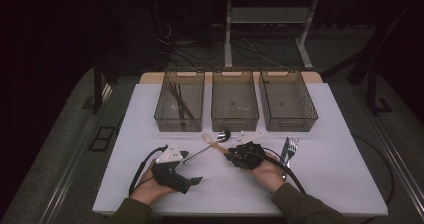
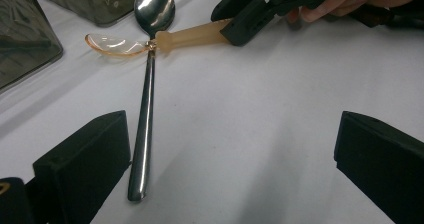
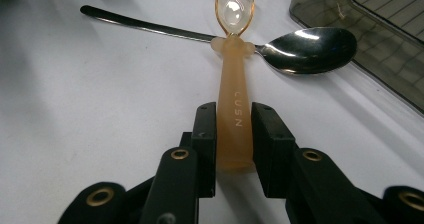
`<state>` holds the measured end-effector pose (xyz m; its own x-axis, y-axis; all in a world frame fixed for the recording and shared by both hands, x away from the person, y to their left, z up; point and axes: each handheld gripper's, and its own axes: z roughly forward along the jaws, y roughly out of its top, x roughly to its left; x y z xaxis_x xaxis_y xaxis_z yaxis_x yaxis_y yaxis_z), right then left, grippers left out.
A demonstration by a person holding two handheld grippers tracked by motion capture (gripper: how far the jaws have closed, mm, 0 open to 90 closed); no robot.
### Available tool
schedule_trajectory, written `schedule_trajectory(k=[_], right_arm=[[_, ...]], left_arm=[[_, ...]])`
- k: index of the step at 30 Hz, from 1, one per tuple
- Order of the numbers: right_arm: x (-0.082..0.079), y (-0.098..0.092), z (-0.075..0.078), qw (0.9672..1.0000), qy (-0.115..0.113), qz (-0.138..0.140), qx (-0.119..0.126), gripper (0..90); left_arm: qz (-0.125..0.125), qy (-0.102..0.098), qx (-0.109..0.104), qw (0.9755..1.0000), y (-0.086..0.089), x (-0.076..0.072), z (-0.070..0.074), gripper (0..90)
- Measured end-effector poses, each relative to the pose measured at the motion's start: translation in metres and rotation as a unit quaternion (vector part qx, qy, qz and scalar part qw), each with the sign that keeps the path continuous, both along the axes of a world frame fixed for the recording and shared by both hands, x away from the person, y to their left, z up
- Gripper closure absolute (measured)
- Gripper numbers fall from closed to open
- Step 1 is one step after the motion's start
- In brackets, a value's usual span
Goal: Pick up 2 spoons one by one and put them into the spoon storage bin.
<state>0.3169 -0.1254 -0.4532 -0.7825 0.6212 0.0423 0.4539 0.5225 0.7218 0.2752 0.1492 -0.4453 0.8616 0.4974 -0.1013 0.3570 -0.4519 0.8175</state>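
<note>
White cloth covered the bench [image 1: 325, 184], and three smoky plastic bins [image 1: 235, 101] stood in a row along its far side, the left bin [image 1: 179, 100] holding dark sticks, perhaps chopsticks. A fork [image 1: 292, 146] lay to the right, near the person's right hand.

Just in front of the bins, an amber plastic spoon [image 3: 234, 99] lay crossed over the neck of a steel spoon [image 3: 300, 44], touching it. The right claw [image 3: 234, 144] was pinching the amber spoon's thick handle near its end, one pad on each flat side. The left claw [image 2: 230, 169] sat spread wide on the cloth, with the steel spoon's handle tip beside its left jaw and nothing held.

The plastic spoon looked light and fairly stiff, its handle matte enough to hold well; the thin, clear bowl seemed the weaker part, best left alone. The polished steel spoon would likely be heavier and slippery, better taken across the handle.
</note>
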Motion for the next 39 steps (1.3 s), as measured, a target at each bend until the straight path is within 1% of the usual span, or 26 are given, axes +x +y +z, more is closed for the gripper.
schedule_trajectory(k=[4, 8, 9, 15, 16, 26, 39], right_arm=[[0.001, -0.001, 0.001, 1.0, -0.001, 0.004, -0.001, 73.0], [0.001, -0.002, 0.004, 1.0, 0.0, 0.006, 0.006, 73.0], [0.001, -0.003, 0.005, 0.9999, 0.0, 0.007, 0.008, 73.0], [0.002, -0.008, 0.013, 0.9998, -0.007, 0.008, 0.017, 73.0], [0.003, -0.009, 0.014, 0.9997, -0.005, 0.008, 0.021, 73.0], [0.005, -0.021, 0.035, 0.9987, -0.015, 0.009, 0.048, 73.0], [0.009, -0.036, 0.06, 0.9972, -0.026, 0.0, 0.07, 72.9]], left_arm=[[0.0, 0.0, -0.001, 1.0, 0.0, 0.0, 0.0, 0.7], [0.0, 0.0, -0.002, 1.0, 0.0, 0.0, 0.0, 0.7], [-0.004, -0.001, 0.003, 1.0, 0.001, 0.0, 0.001, 0.7], [-0.004, -0.002, 0.004, 1.0, 0.001, 0.0, 0.001, 0.7], [-0.004, -0.002, 0.003, 1.0, 0.001, 0.0, 0.001, 0.7], [-0.005, -0.003, 0.006, 1.0, 0.001, 0.0, 0.001, 0.7], [-0.004, -0.002, 0.007, 1.0, 0.0, 0.0, 0.0, 0.7]])
